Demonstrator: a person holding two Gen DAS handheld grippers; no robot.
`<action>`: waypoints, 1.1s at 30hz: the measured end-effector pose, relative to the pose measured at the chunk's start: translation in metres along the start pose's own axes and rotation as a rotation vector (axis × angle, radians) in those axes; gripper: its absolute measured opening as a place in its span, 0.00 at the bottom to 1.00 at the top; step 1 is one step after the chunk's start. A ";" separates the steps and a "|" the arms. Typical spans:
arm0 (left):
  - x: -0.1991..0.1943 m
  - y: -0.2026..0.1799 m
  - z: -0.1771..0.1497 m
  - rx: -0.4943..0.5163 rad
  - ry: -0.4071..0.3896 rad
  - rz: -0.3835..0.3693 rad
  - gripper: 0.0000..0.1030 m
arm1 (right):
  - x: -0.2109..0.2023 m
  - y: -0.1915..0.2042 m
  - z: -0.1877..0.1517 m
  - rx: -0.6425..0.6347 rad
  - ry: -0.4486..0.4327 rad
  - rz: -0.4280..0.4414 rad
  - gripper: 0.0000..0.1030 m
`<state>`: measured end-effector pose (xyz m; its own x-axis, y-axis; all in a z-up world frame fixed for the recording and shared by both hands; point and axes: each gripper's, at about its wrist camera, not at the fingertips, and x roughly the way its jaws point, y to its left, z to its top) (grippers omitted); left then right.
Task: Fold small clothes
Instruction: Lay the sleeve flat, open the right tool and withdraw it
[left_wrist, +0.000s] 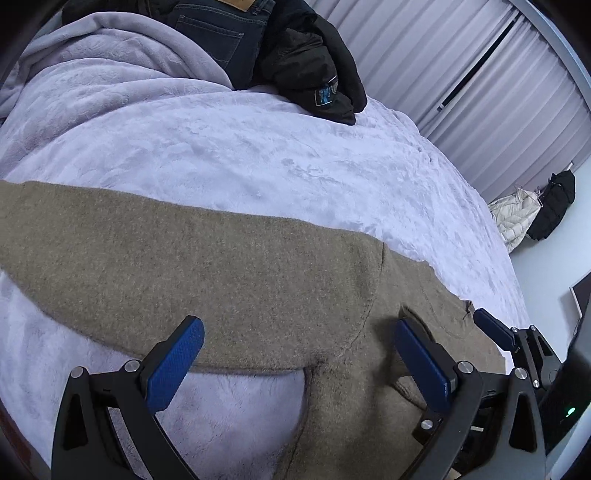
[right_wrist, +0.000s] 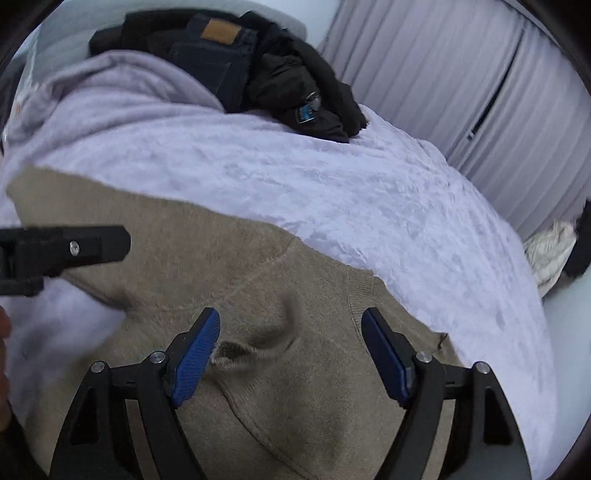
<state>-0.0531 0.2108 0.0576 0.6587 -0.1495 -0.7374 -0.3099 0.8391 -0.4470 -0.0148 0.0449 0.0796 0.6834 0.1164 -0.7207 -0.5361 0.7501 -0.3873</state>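
Crowding the blanket (left_wrist: 258, 147) beyond the sweater (left_wrist: 221, 266): dark clothes (left_wrist: 295, 55); both jaws apart.

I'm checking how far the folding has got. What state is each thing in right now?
Sweater: lying flat on the blanket, sleeve stretched out, small pucker near the right gripper.
Left gripper: open, nothing held.
Right gripper: open, above the sweater, nothing held.
Blanket: spread over the bed.
Jeans: piled at the far end.
Black jacket: crumpled beside the jeans.

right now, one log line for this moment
left gripper open | right gripper open | beige sweater flat on bed, unheld
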 end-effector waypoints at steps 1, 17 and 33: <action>-0.001 0.004 0.000 -0.004 0.000 0.011 1.00 | 0.003 0.008 -0.001 -0.053 0.011 -0.031 0.79; 0.068 -0.196 -0.068 0.501 0.161 -0.076 1.00 | 0.007 -0.192 -0.170 0.732 0.195 -0.041 0.79; 0.111 -0.165 -0.072 0.550 0.177 0.218 1.00 | 0.018 -0.184 -0.167 0.760 0.202 -0.082 0.90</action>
<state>0.0223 0.0187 0.0128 0.4813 0.0105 -0.8765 0.0053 0.9999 0.0149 0.0136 -0.1992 0.0417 0.5639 -0.0242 -0.8255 0.0472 0.9989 0.0030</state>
